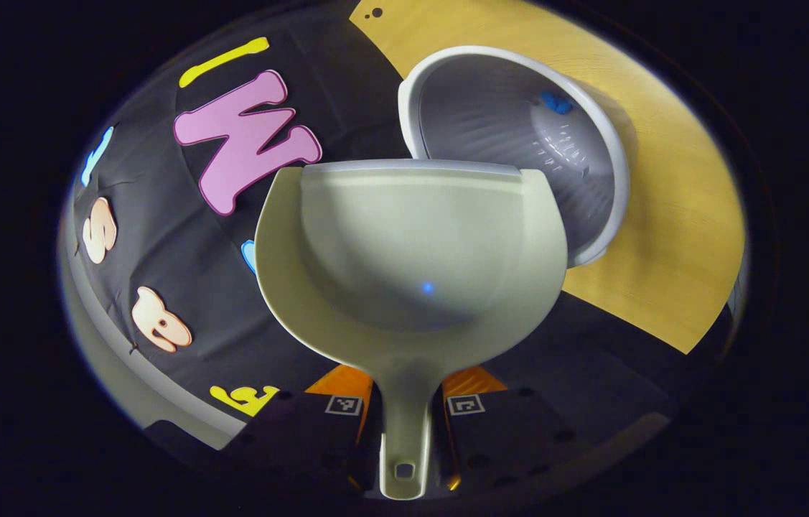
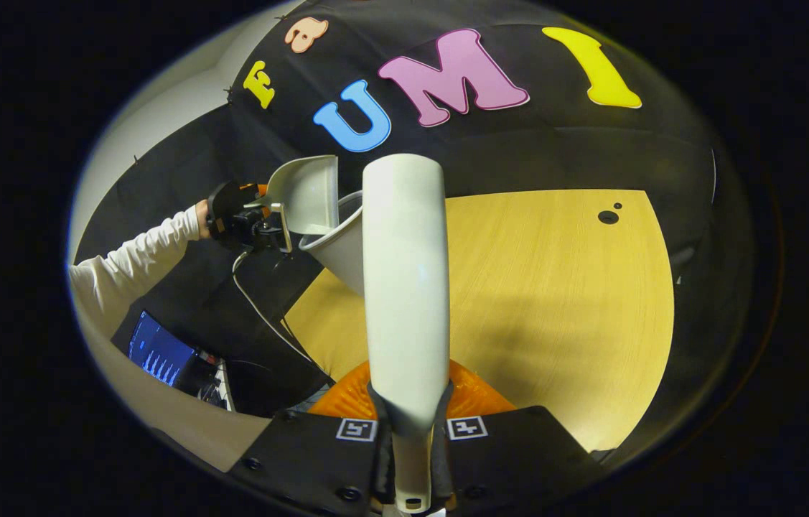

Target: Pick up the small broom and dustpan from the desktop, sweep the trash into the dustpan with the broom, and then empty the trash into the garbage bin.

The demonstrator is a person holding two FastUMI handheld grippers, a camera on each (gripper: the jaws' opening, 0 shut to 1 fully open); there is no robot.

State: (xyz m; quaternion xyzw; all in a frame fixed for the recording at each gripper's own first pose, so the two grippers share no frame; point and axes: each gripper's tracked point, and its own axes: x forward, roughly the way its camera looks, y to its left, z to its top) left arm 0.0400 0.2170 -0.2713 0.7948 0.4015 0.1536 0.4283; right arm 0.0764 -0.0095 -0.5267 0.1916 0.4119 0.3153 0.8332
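Observation:
My left gripper (image 1: 404,431) is shut on the handle of a pale dustpan (image 1: 411,244), whose mouth points away toward a white garbage bin (image 1: 519,136). The pan's front lip overlaps the bin's rim. A blue scrap (image 1: 556,103) lies inside the bin. The pan's inside holds nothing but a small blue glint. My right gripper (image 2: 411,445) is shut on the handle of the small pale broom (image 2: 404,273), which stands up over the wooden desktop (image 2: 555,301). In the right gripper view the dustpan (image 2: 304,194) is tipped over the bin (image 2: 339,251) at the desk's left edge.
A person's white sleeve (image 2: 131,266) reaches to the far gripper (image 2: 246,215), with a cable hanging below it. A lit screen (image 2: 160,355) sits at the lower left. The desktop has small dark holes (image 2: 608,216) near its far right corner. Black cloth walls surround the desk.

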